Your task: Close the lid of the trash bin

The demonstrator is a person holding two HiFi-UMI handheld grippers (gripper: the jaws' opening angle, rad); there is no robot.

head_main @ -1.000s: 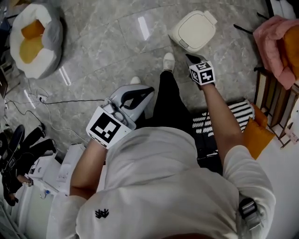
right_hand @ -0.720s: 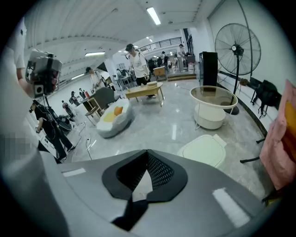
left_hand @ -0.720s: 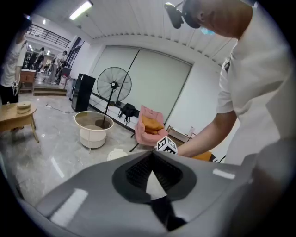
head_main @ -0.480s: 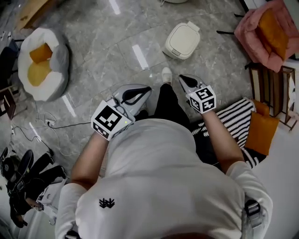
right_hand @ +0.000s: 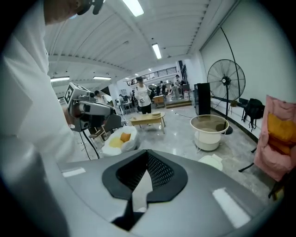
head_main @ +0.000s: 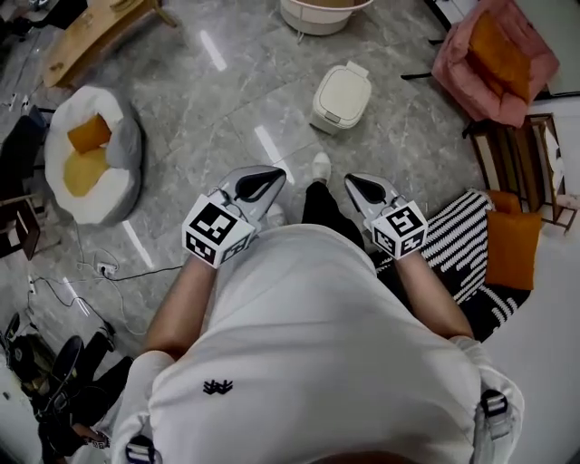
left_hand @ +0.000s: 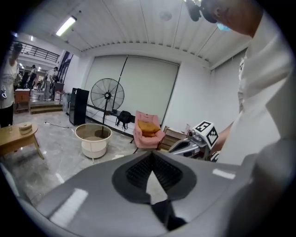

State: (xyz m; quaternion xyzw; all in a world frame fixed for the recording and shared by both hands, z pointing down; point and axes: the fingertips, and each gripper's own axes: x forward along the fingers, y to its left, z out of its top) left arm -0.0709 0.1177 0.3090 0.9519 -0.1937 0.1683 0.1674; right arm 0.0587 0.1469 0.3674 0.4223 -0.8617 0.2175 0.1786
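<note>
The grey marble floor fills the head view, and I am looking down over the person's white shirt. A white and grey beanbag with orange cushions lies by the floor's left edge. A pink armchair with an orange cushion stands at the far right corner. A black and white striped rug lies along the right edge, near the person's right arm. A round cream tub stands at the far edge.

The cream trash bin stands on the bare floor between that tub and the person's white shoe. Its lid lies flat on top, as far as I can tell from above.

The left gripper and the right gripper are held side by side at chest level, both pointing forward. The bin is well ahead of both, apart from either, and nearer the line of the right one.

In the left gripper view the left gripper's jaws are clenched tip to tip with nothing between them, and I cannot find the bin there. In the right gripper view the right gripper's jaws are likewise pressed together and empty. The bin shows low on the floor beyond them, to their right.
</note>
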